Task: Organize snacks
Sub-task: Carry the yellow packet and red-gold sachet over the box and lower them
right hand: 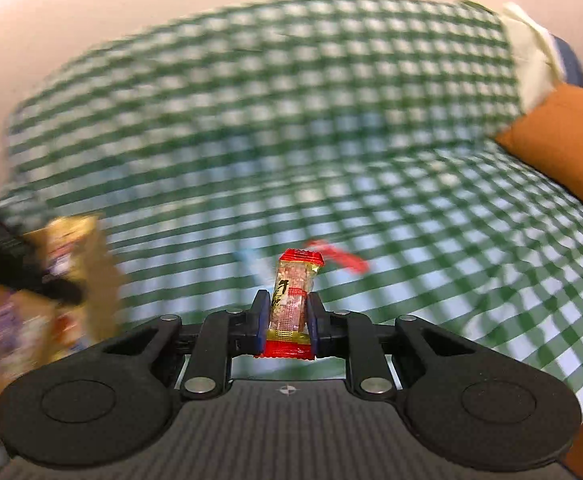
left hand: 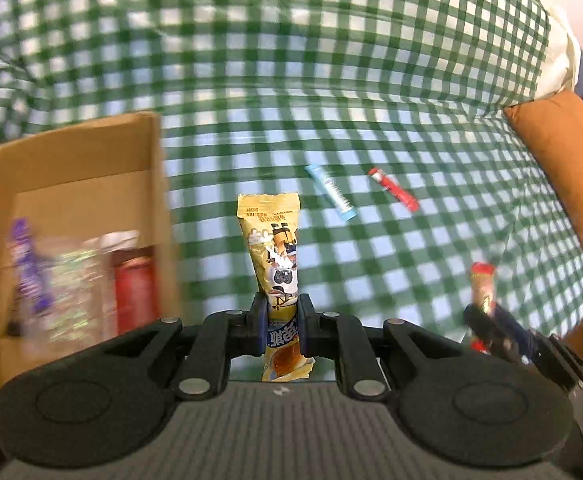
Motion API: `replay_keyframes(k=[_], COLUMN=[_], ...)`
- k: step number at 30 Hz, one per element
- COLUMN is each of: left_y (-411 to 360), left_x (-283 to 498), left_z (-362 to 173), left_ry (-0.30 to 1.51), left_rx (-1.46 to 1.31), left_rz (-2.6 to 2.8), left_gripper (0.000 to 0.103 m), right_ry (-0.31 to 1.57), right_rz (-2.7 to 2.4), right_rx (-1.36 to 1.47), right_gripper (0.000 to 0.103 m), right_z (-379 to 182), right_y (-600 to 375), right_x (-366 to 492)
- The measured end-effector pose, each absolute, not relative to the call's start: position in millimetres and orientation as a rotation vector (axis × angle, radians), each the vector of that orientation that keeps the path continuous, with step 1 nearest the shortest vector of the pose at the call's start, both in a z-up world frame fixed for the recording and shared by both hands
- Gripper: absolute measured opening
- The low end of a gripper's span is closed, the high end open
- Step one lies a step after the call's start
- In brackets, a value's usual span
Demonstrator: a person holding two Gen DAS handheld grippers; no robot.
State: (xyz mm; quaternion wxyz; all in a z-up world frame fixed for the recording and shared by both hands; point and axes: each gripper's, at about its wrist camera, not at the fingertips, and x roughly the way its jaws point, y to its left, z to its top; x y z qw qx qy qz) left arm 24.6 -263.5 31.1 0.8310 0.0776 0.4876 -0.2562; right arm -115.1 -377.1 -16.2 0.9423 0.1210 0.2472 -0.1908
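Left gripper: you had it clamped on the yellow packet, beside the box, ready to drop in.
Right gripper: you gripped the red candy mid-wrapper for carrying.

A green-and-white checked cloth covers the whole surface, creased and rumpled toward the far side. An orange-brown cushion lies on its right edge. Behind the cushion, at the far right corner, sits a cream-white fabric with something blue just beside it. A plain pale wall stands behind the cloth.
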Motion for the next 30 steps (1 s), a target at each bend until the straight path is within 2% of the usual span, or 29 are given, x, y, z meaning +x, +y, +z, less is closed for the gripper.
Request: replay_keyframes(k=[6, 14, 22, 30], left_y=[-157.1, -29.7, 16.8, 23.2], left_x=[-14.3, -70.9, -96.1, -104.6], left_z=[60.2, 59.5, 51.6, 50.2], left_ry=[0.98, 0.922, 0.917, 0.899], left_rx=[0.152, 0.085, 0.018, -0.027], left_rz=[-0.451, -0.336, -0.354, -0.374], left_gripper=[0.016, 0.016, 0.016, 0.016], right_ry=[0.524, 0.555, 0.548, 0.54], right_rz=[-0.161, 0.019, 0.037, 0.024], right_rx=[0.228, 0.111, 0.011, -0.053], right_gripper=[0.021, 0.021, 0.021, 0.021], right_z=[50.0, 51.1, 57.8, 61.5], right_y=[-268.2, -153.9, -113.5, -105.8], right_x=[-164.1, -172.3, -187.4, -195.0])
